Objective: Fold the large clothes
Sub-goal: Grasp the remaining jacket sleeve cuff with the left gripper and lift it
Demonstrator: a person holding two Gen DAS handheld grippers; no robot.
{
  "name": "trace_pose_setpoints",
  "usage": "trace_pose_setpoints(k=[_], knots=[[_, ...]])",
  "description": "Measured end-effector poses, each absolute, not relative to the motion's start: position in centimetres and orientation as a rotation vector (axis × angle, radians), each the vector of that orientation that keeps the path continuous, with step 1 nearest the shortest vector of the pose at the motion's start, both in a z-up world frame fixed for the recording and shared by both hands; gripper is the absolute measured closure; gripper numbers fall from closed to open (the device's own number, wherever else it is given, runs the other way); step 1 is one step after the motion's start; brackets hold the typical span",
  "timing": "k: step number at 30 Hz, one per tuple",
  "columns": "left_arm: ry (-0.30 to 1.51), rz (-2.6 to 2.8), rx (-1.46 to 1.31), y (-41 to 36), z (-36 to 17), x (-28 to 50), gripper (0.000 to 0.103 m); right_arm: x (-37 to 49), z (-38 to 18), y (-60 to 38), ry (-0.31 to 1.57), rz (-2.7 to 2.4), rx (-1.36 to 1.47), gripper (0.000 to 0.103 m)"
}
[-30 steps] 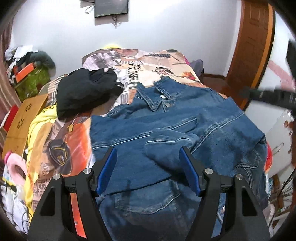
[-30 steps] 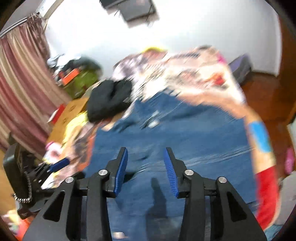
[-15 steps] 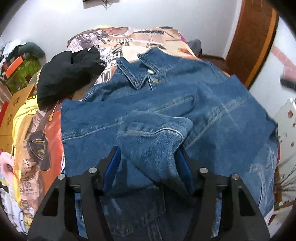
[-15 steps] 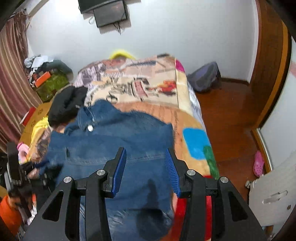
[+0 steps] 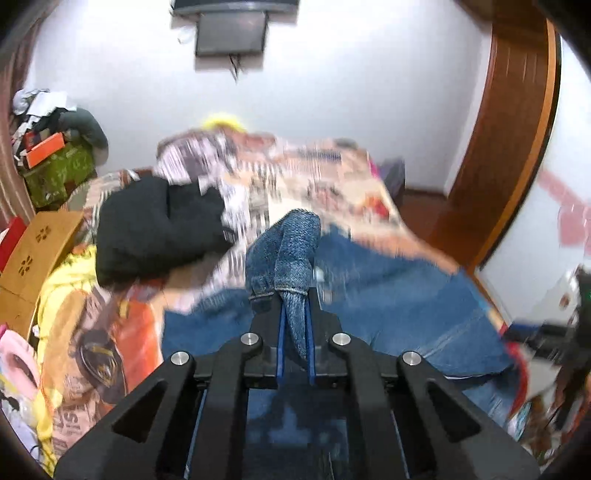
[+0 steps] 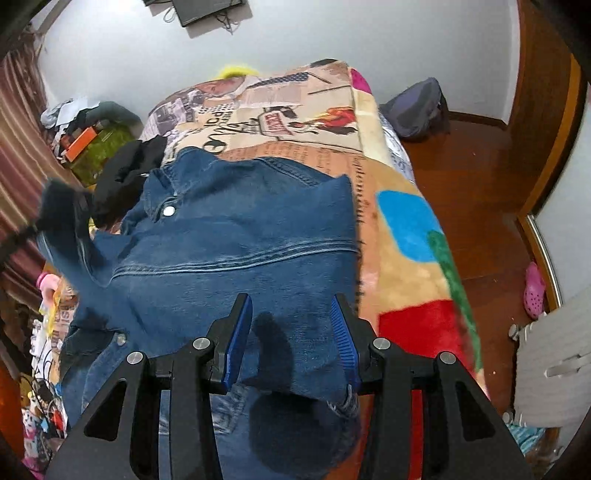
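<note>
Left claw (image 5: 294, 328) is clamped tight on a sleeve cuff (image 5: 291, 251) of the denim jacket (image 6: 236, 251) — the blue pads are pressed onto the fabric with only the denim between them, and the cuff sticks up past the fingertips. Left view is motion-blurred, so finer detail on the grip is hard to read.

Right claw (image 6: 291, 332) is spread wide with nothing in it, hovering above the lower part of the jacket; its shadow falls on the denim just ahead of the fingers.

The jacket lies spread on the bed (image 6: 406, 229), over a printed blanket (image 6: 295, 110) — collar and a metal snap button (image 6: 169, 211) toward the far end, hem nearest the claws. More denim (image 6: 110, 369) lies under it at the near left; can't tell whether that is a separate garment. A black garment (image 5: 155, 229) is bunched on the blanket just beyond the jacket's collar, left side.

Around the bed: a wall screen (image 5: 231, 33), a cluttered green box (image 5: 55, 173) at left, a grey bag (image 6: 417, 107) on the wood floor by the far corner, and a pink clog (image 6: 535, 291) on the floor at right.
</note>
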State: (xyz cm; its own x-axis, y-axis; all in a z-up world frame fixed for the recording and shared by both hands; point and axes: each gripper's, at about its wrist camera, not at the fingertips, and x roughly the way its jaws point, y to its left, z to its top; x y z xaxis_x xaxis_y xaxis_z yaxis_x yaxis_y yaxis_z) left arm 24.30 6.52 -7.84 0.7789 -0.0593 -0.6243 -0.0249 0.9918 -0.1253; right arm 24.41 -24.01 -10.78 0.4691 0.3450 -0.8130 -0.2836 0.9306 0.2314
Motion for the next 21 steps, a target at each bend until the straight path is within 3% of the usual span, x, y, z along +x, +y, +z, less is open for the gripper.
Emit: trace_pose_setpoints(k=[6, 15, 21], knots=[[0.591, 0.025, -0.091, 8.6, -6.8, 23.1, 0.095, 24.5, -11.3, -21.7, 1.008, 0.403, 0.041, 0.063], [0.859, 0.064, -0.097, 11.2, -17.3, 22.6, 0.093, 24.4, -13.2, -19.6, 1.040, 0.376, -0.038, 0.063], [0.967, 0.004, -0.057, 10.9, -20.7, 20.4, 0.082, 24.3, -13.3, -20.0, 1.045, 0.369, -0.009, 0.061]])
